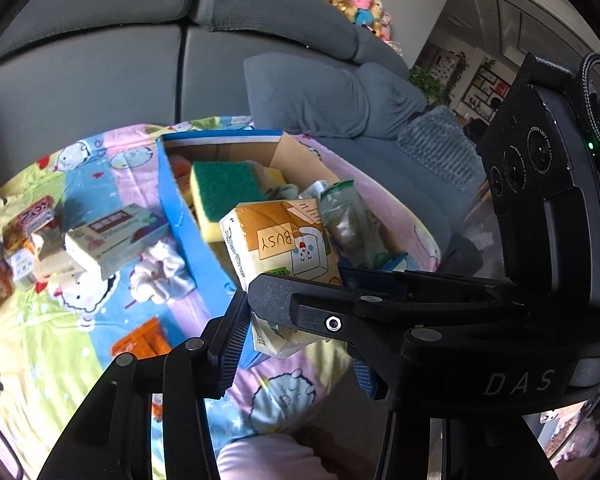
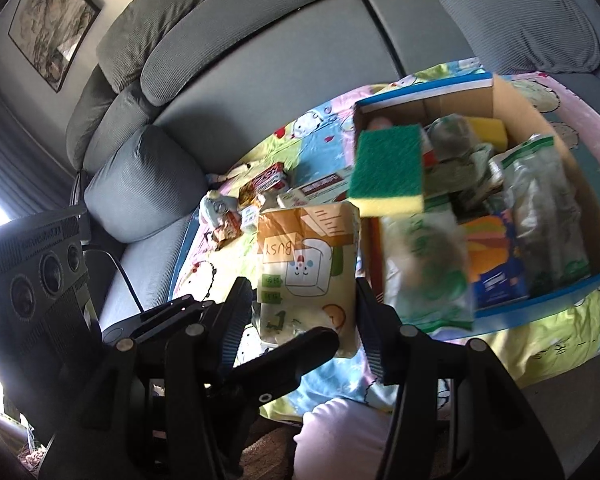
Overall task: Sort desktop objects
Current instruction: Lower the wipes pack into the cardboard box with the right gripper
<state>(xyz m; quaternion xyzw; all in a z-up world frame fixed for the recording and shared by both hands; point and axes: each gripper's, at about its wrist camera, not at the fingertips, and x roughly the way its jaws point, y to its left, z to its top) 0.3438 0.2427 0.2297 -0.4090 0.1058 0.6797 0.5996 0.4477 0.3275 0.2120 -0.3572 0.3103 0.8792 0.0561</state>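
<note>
Two claws grip one tissue pack printed "BUSY" (image 2: 308, 264): the left claw (image 1: 275, 320) pinches its lower end, and the right claw (image 2: 300, 320) clamps its sides. Ahead of both claws stands an open blue cardboard box (image 2: 540, 304) holding a green-and-yellow sponge (image 2: 388, 168) and bagged items. Left of the claws, small packets (image 1: 115, 240) lie on the cartoon-print cloth (image 1: 59, 340).

Under my grippers the cartoon-print cloth (image 1: 79, 344) carries the blue cardboard box (image 1: 179, 216) at its far edge, small packets (image 1: 115, 240), a crumpled tissue (image 1: 159, 276) and an orange packet (image 1: 143, 340) alongside.
</note>
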